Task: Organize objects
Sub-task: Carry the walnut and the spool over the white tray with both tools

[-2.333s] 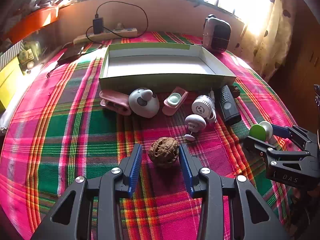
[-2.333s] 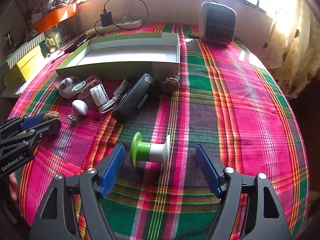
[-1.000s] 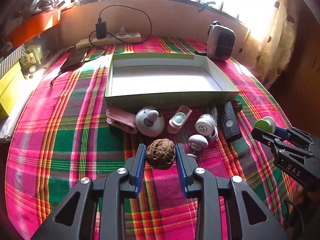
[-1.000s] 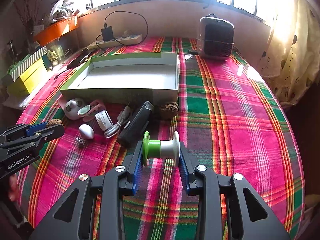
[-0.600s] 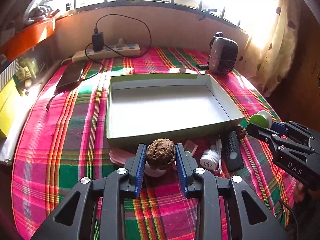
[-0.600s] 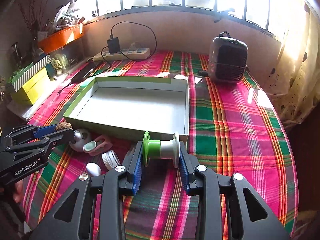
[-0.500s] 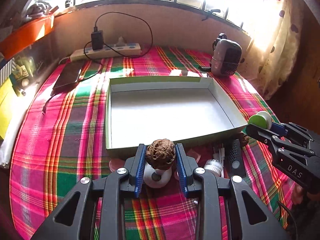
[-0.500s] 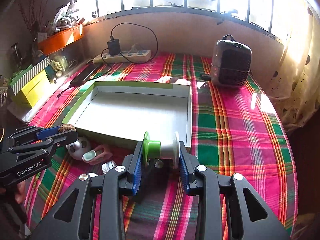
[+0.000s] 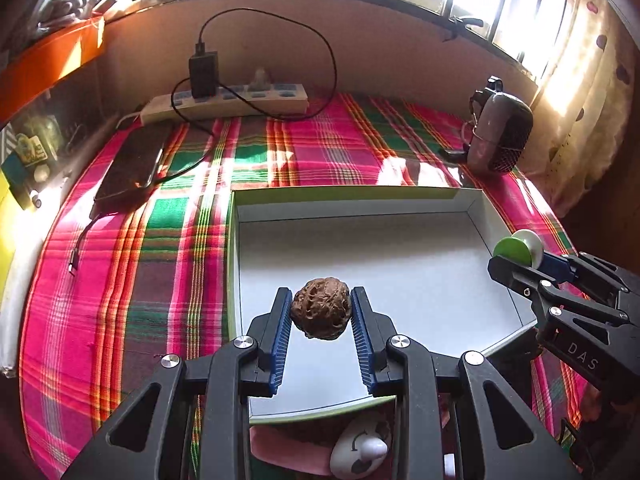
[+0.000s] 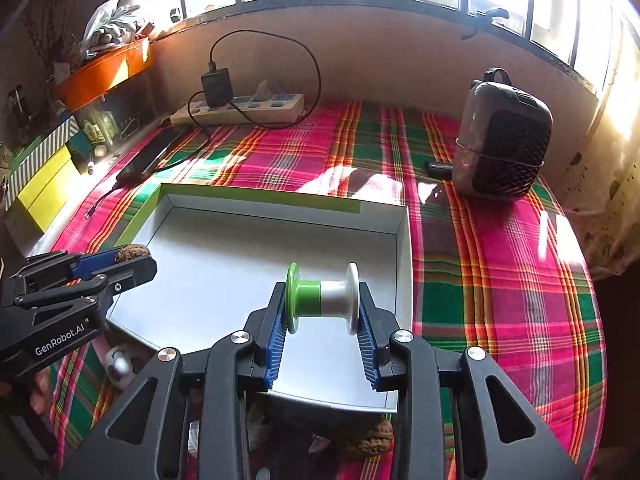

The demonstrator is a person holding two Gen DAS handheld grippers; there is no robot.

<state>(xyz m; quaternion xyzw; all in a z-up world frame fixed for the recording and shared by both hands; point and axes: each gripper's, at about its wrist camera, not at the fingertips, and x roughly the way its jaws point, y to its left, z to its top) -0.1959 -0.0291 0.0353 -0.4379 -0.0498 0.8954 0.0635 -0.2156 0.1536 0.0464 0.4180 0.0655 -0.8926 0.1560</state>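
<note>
Left gripper [image 9: 321, 312]: pinching the walnut [image 9: 321, 309] between its blue pads, the grip unchanged; it is now hanging over the near part of the tray floor, where half a second ago it was hovering short of the near wall.

Right gripper [image 10: 321, 300]: clamping the green-and-white spool [image 10: 321, 298] by its two end flanges, spool lying crosswise; it is likewise reaching over the tray now, near the right wall, having been just short of the rim before.

Tray [image 9: 476, 204]: lying open on the plaid cloth [image 9: 152, 240], its white floor bare beneath both held things; it is filling more of both views than earlier.

Leftover items: mostly slipping under the grippers at the bottom edge; a white rounded toy [image 9: 362, 450] and a pink piece [image 9: 280, 446] are showing just outside the near wall, and a second walnut [image 10: 370, 438] is lying below the right gripper.

Background: power strip [image 9: 236, 100] and dark speaker [image 9: 500, 136] sitting beyond the tray, unmoved.
</note>
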